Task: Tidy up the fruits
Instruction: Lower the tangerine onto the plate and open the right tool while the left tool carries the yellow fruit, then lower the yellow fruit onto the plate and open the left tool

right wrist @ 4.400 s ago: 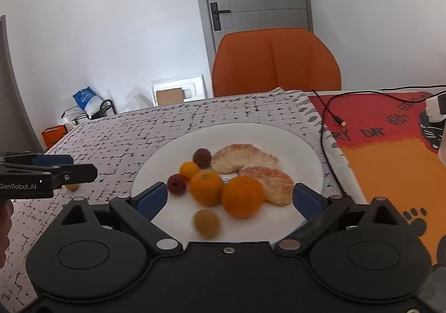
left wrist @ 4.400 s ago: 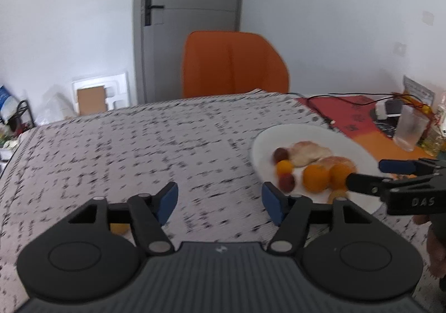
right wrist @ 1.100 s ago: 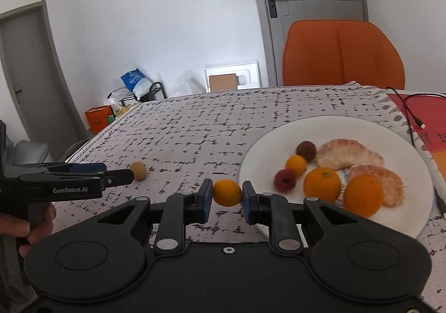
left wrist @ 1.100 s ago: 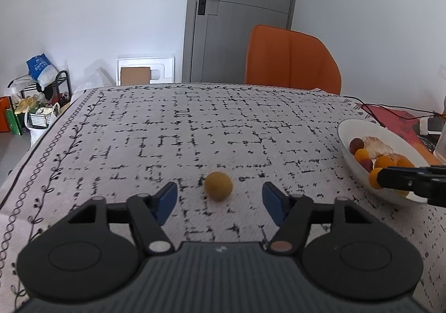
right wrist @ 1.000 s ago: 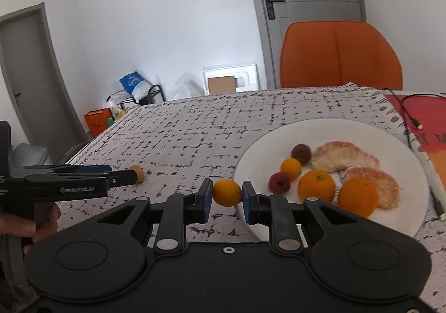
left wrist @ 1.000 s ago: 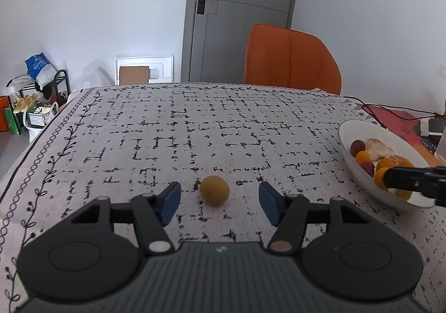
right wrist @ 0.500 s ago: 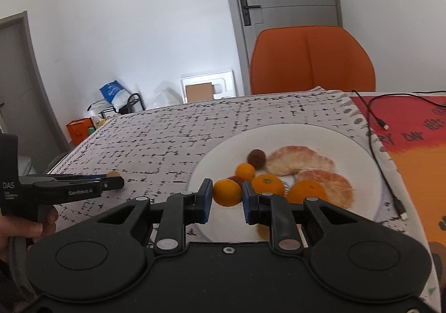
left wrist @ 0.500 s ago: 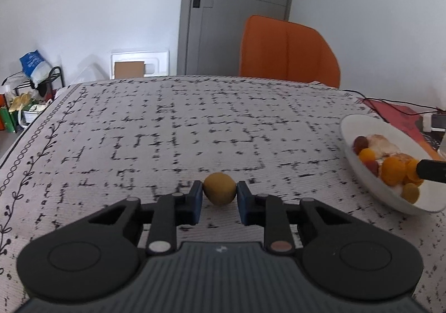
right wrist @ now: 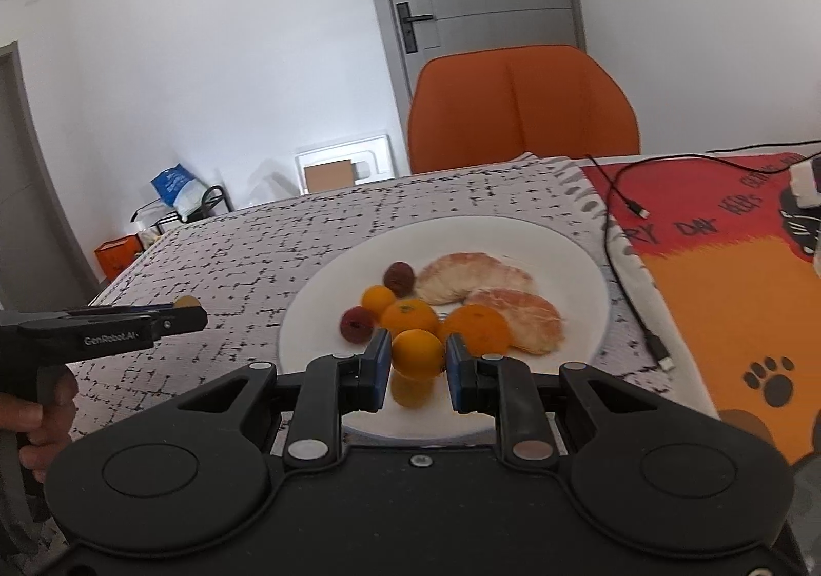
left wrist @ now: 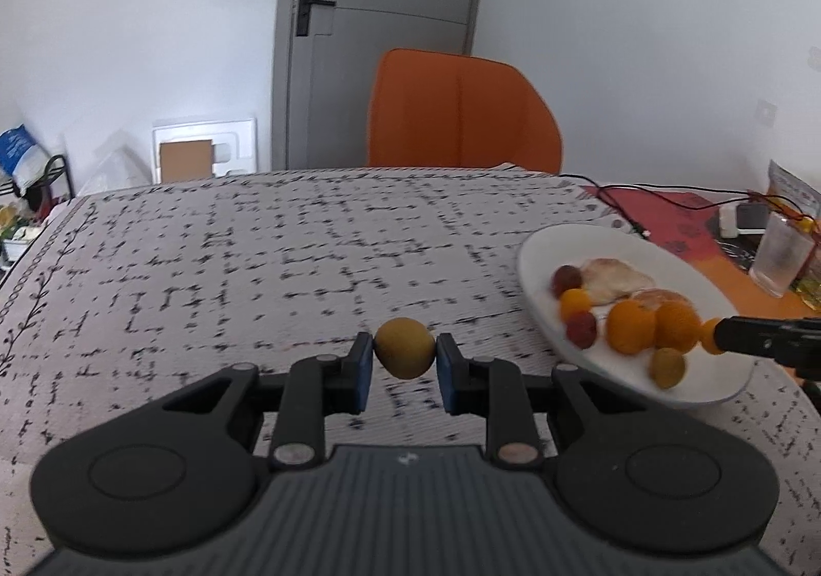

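My left gripper is shut on a small yellow-brown fruit and holds it just above the patterned tablecloth, left of the white plate. My right gripper is shut on a small orange fruit over the near part of the white plate. The plate holds two mandarins, two peeled citrus pieces, two dark red fruits and other small fruits. The left gripper also shows at the left of the right wrist view, the right gripper at the right of the left wrist view.
An orange chair stands behind the table. A red and orange mat with a black cable lies right of the plate. A clear cup stands at the far right. Boxes and bags lie on the floor at left.
My left gripper has lifted the yellow-brown fruit off the cloth and swung toward the plate. My right gripper has carried the orange fruit further over the plate.
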Action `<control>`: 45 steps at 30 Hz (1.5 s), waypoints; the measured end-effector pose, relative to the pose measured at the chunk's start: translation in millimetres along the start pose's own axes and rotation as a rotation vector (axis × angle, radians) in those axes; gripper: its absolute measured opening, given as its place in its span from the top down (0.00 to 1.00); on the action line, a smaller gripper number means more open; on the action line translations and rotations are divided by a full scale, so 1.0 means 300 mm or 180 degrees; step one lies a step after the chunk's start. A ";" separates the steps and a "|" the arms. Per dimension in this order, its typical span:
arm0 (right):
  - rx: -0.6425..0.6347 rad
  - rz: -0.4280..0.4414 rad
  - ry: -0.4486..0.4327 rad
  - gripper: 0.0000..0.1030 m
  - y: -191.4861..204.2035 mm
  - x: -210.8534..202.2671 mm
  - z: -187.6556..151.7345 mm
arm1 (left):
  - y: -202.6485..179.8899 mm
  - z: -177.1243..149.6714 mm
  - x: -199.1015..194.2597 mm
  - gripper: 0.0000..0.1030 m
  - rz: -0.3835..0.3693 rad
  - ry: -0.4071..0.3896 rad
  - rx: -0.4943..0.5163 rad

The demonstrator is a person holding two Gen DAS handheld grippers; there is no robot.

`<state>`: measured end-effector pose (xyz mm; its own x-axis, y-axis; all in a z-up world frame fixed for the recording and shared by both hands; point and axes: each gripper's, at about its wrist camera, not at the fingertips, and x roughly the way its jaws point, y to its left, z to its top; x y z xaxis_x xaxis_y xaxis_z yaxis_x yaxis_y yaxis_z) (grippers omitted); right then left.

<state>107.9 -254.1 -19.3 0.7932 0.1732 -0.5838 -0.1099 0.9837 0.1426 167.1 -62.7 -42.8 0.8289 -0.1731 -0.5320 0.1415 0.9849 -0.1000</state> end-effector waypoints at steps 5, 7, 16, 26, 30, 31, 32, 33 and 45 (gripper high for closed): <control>0.0075 -0.0066 -0.0006 0.68 -0.041 -0.018 -0.011 | -0.064 0.018 -0.007 0.76 -0.0114 -0.0049 0.0097; 0.0094 -0.0067 -0.0004 0.67 -0.051 -0.024 -0.014 | -0.085 0.023 -0.009 0.76 -0.0164 -0.0062 0.0122; 0.0126 -0.0037 -0.0001 0.60 -0.062 -0.036 -0.030 | -0.170 0.030 -0.001 0.76 -0.0342 -0.0041 0.0275; 0.0178 -0.0028 -0.0033 0.55 -0.079 -0.053 -0.024 | -0.257 0.064 0.000 0.76 -0.0549 -0.0060 0.0411; 0.0178 -0.0006 -0.0020 0.53 -0.073 -0.050 -0.028 | -0.266 0.072 -0.029 0.69 -0.0668 -0.0116 0.0414; 0.0178 0.0004 -0.0014 0.53 -0.070 -0.047 -0.029 | -0.264 0.070 -0.034 0.69 -0.0637 -0.0127 0.0424; 0.0178 0.0019 -0.0007 0.53 -0.067 -0.044 -0.031 | -0.258 0.068 -0.037 0.69 -0.0600 -0.0126 0.0425; 0.0174 0.0036 -0.0002 0.53 -0.062 -0.040 -0.032 | -0.249 0.065 -0.039 0.69 -0.0577 -0.0113 0.0411; 0.0100 0.0147 0.0014 0.42 0.011 -0.027 -0.032 | -0.096 0.032 -0.095 0.54 -0.0175 0.0013 0.0119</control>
<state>95.4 -251.6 -21.9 0.7852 0.2186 -0.5794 -0.1274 0.9726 0.1943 144.6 -86.1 -16.8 0.8170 -0.2269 -0.5301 0.2068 0.9735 -0.0978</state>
